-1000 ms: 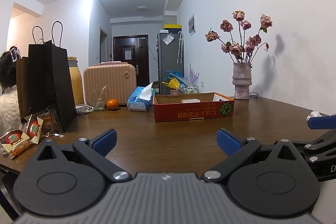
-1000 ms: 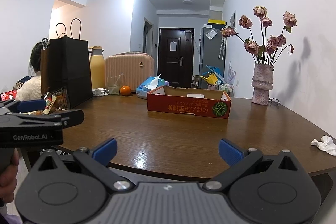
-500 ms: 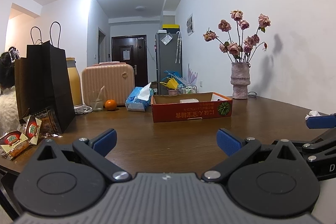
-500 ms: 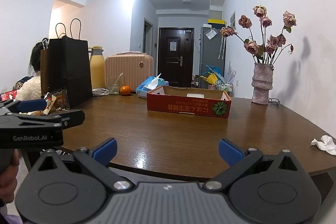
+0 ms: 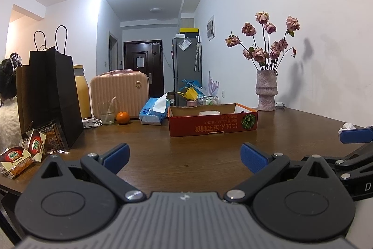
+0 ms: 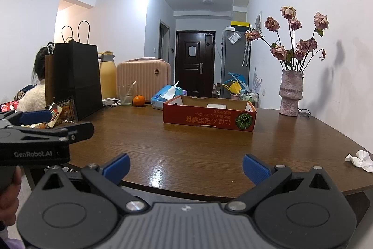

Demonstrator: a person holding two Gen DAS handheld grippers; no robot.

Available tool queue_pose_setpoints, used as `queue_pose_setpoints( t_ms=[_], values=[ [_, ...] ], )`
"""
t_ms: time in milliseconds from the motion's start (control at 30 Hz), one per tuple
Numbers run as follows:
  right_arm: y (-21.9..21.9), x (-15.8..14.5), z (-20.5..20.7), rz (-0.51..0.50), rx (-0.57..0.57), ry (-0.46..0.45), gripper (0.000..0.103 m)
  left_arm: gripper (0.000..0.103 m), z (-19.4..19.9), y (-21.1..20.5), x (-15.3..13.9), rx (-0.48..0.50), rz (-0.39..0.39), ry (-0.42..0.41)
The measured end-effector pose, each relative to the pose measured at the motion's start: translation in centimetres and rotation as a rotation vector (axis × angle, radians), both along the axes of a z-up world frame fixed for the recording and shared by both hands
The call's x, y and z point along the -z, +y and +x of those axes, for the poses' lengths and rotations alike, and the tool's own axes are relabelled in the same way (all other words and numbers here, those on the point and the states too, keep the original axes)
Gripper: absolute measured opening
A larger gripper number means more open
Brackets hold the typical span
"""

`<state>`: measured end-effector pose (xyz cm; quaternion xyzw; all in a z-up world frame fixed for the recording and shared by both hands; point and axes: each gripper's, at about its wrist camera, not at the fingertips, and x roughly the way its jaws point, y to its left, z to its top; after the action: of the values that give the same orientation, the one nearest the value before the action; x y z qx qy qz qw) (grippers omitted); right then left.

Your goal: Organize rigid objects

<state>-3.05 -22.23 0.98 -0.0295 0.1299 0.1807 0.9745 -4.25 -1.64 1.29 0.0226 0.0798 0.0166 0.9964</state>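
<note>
A red cardboard tray stands on the brown table, with a white box inside it. An orange lies beside a drinking glass. Snack packets lie at the left edge. My left gripper is open over the near table edge, holding nothing. My right gripper is open too, empty, just short of the edge. Each gripper shows at the side of the other's view.
A black paper bag, a yellow flask, a pink suitcase and a tissue pack stand at the back left. A vase of dried roses stands by the right wall. A crumpled tissue lies right. A person sits left.
The left gripper view has shifted slightly, with the scene sitting a little lower and further left. The right gripper has hardly moved. Both stay open.
</note>
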Motion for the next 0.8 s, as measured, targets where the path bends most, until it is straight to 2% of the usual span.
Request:
queue_pose_setpoints(
  t_ms=[800],
  values=[
    [0.05,0.07,-0.01,0.002,0.003,0.002,0.103,0.103,-0.18,0.0,-0.08,0.012,0.003,-0.005]
  ],
)
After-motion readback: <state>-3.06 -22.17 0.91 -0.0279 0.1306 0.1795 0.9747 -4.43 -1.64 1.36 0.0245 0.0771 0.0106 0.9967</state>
